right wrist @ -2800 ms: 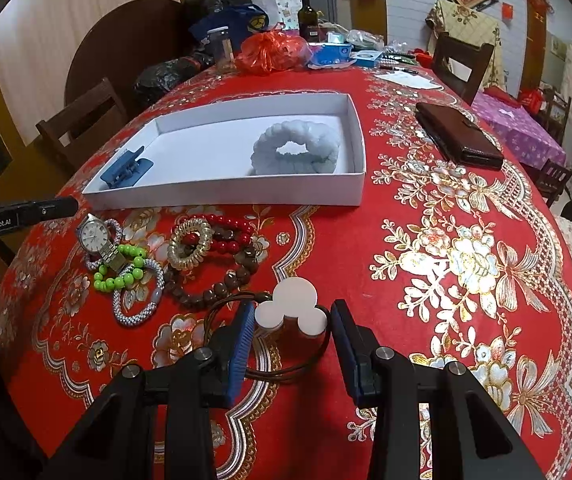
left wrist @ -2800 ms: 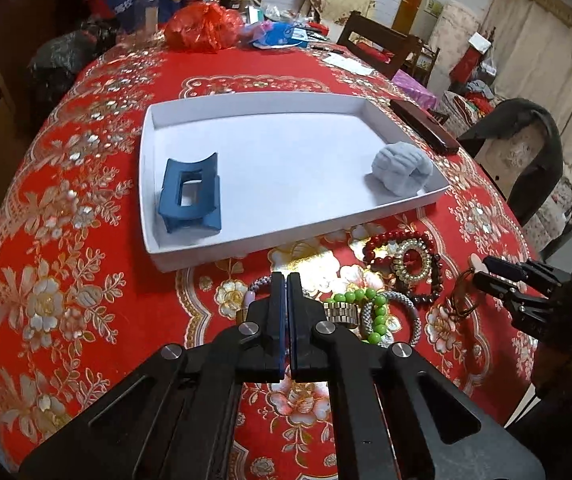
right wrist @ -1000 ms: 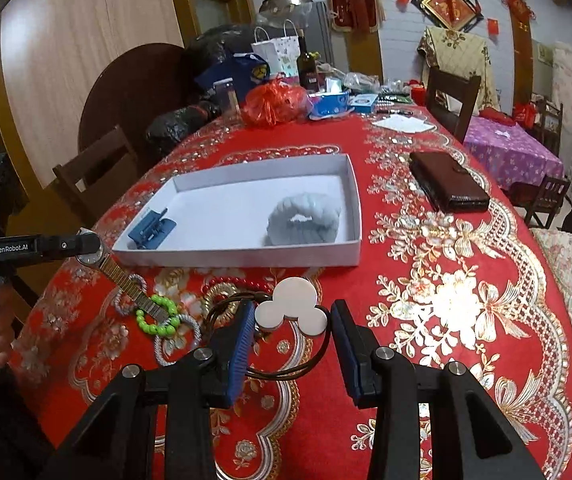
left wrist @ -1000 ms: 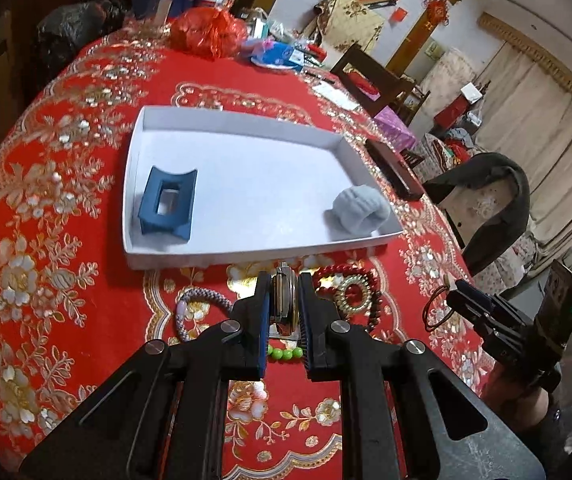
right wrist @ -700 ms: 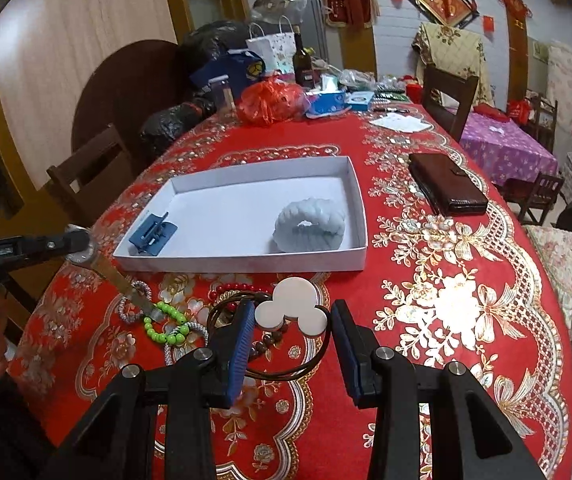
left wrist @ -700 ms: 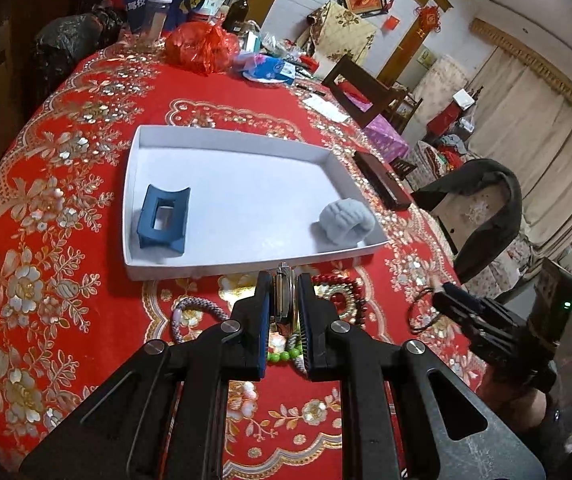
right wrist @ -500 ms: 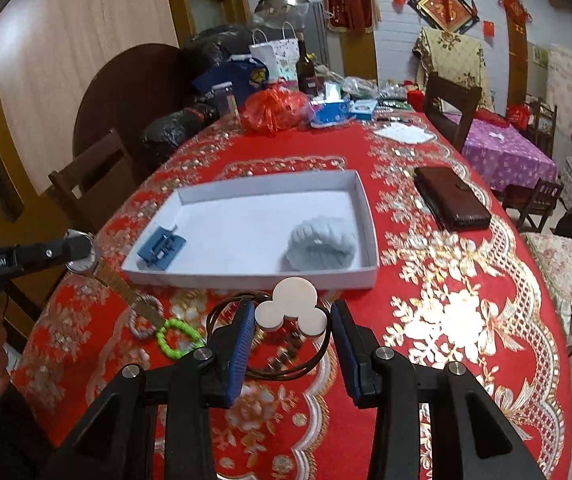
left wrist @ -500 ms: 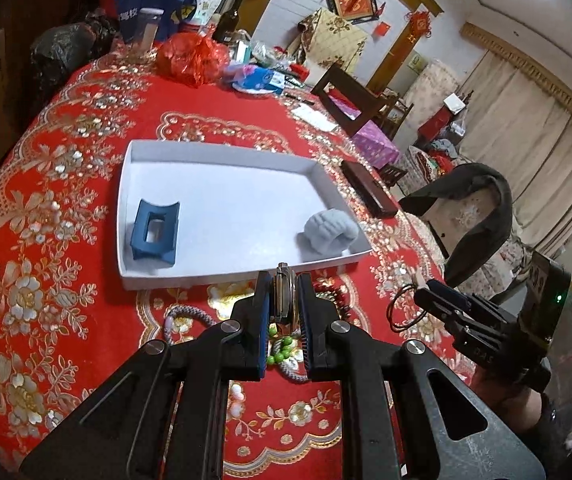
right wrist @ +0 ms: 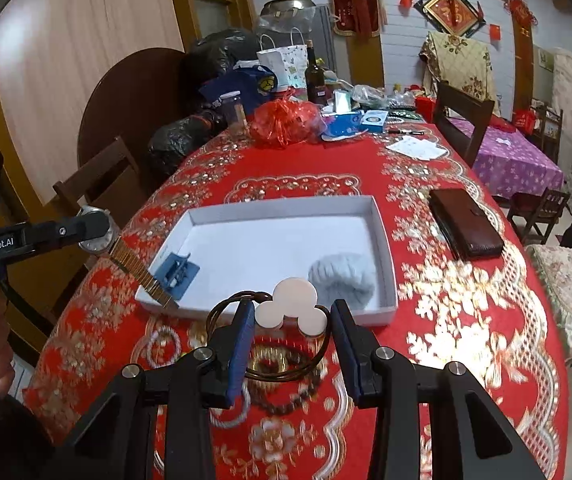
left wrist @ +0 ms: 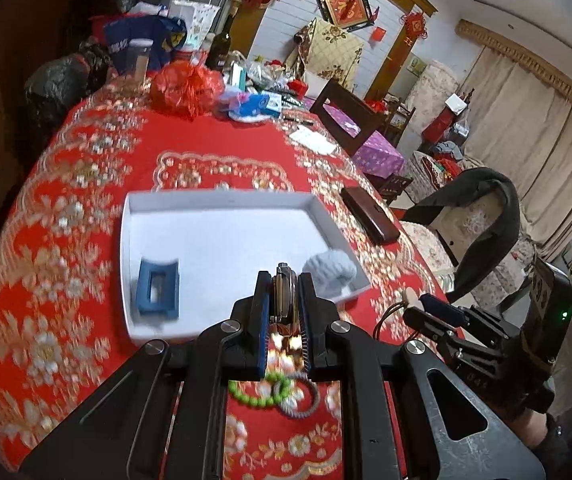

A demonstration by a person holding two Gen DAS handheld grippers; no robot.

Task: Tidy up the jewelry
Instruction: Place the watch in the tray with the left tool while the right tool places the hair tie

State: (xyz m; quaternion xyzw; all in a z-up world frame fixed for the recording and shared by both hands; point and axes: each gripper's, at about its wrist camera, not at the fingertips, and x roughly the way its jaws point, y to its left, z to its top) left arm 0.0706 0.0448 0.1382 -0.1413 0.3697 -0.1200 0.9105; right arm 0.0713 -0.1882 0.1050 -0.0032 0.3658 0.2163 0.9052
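Since the earlier frames both grippers have lifted off the red-and-gold tablecloth (right wrist: 465,320): the wristwatch (right wrist: 98,232) that lay among the bracelets now hangs clamped in the left gripper (left wrist: 284,312), its gold strap trailing down toward the near left corner of the white tray (right wrist: 383,240). The right gripper (right wrist: 291,344) has risen too, and the hair tie with a white three-lobed charm (right wrist: 291,308) sits between its blue pads (right wrist: 242,344), which stand fairly wide apart; whether they actually press on the dark loop cannot be told.

Inside the tray, the pale blue scrunchie (right wrist: 341,278) lies in the near right corner, partly hidden behind the charm, and the blue claw clip (right wrist: 176,270) sits by the left wall. The middle and far part of the tray floor are bare white. A brown wallet (right wrist: 465,224) lies right of the tray, well apart from it.

The remaining bracelets (left wrist: 274,388) rest on the cloth in front of the tray's near wall, blurred and largely covered by gripper bodies; the green bead one is the only one clearly made out. The watch face is edge-on in the left wrist view
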